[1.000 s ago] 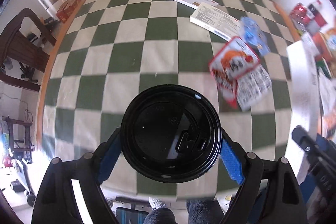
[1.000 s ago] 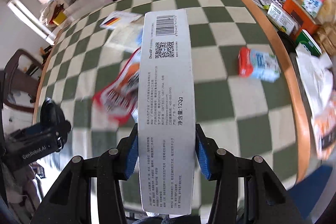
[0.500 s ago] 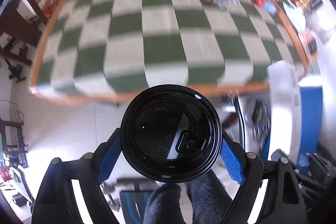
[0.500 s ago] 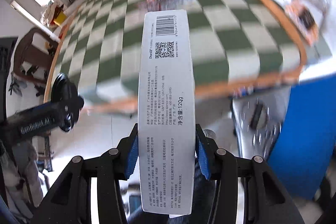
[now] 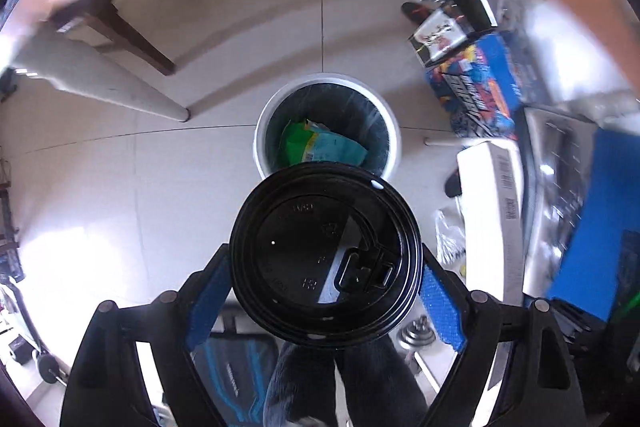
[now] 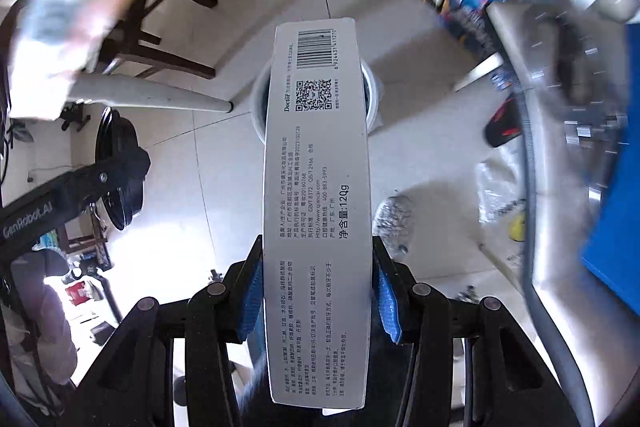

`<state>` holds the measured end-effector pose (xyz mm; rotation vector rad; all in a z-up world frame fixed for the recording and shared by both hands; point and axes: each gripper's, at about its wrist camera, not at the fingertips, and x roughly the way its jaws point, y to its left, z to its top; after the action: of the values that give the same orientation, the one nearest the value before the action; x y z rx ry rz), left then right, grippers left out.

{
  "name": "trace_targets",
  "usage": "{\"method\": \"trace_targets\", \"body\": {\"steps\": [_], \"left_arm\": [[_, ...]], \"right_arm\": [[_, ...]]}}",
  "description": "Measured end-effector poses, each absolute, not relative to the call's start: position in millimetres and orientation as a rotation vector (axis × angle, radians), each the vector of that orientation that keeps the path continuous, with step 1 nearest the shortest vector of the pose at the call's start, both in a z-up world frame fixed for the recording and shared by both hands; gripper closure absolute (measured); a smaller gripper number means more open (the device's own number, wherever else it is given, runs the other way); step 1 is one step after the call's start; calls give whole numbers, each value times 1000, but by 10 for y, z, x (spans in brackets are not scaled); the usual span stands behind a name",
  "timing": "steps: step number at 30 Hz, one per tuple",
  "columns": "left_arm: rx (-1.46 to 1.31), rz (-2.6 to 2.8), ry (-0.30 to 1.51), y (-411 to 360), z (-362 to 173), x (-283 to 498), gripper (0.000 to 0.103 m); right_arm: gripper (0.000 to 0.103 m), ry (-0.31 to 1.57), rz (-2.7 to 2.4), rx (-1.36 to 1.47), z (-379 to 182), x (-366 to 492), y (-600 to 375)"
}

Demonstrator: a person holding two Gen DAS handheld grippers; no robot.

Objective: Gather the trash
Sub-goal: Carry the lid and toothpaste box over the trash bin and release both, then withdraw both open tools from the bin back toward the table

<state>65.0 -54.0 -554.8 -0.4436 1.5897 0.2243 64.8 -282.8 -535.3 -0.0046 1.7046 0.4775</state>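
Note:
My left gripper (image 5: 326,291) is shut on a cup with a black lid (image 5: 326,255) and holds it above the floor, just short of a round white trash bin (image 5: 390,131). The bin has a dark liner and green wrappers (image 5: 316,147) inside. My right gripper (image 6: 318,295) is shut on a long white toothpaste box (image 6: 316,195) with a barcode. The box's far end hangs over the same bin (image 6: 372,95) and hides most of it. The box also shows at the right of the left wrist view (image 5: 490,211).
White table legs (image 5: 92,83) and a dark chair (image 5: 120,27) stand left of the bin. Colourful boxes (image 5: 472,83) and a blue panel (image 5: 600,223) lie to the right. The left gripper (image 6: 72,191) shows at the left of the right wrist view.
Both grippers have swung down from the checkered table to the floor and now hang by the trash bin, still holding the cup and the box.

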Motion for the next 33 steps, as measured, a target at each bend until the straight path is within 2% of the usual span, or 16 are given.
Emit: {"method": "trace_targets", "body": {"steps": [2, 6, 9, 11, 12, 14, 16, 19, 26, 33], "left_arm": [[-480, 210, 1606, -468, -5959, 839, 17], [-474, 200, 1608, -351, -6440, 1044, 13], [-439, 229, 1601, -273, -6697, 1155, 0], [-437, 244, 1603, -219, -6832, 1157, 0], [-434, 253, 1602, -188, -6877, 1141, 0], [-424, 277, 1592, -163, -6949, 1101, 0], [-418, 298, 1576, -141, -6938, 1032, 0], [-413, 332, 1565, -137, -6925, 921, 0], [-397, 407, 1580, -182, -6811, 581, 0], [-374, 436, 1593, -255, -6448, 305, 0]], "right_arm": [[53, 1742, 484, 41, -5841, 806, -2766], [53, 1821, 514, 114, -6760, 1129, -2609], [52, 1866, 531, 116, -7280, 1298, -2446], [51, 1882, 513, 116, -7556, 1414, -2364], [50, 1891, 510, 124, -7661, 1465, -2330], [40, 1899, 500, 137, -7874, 1572, -2268], [15, 1864, 478, 118, -7953, 1640, -2223], [0, 1782, 425, 27, -7909, 1666, -2217], [0, 1627, 339, -216, -7608, 1605, -2193], [0, 1561, 330, -293, -7137, 1416, -2209]]}}
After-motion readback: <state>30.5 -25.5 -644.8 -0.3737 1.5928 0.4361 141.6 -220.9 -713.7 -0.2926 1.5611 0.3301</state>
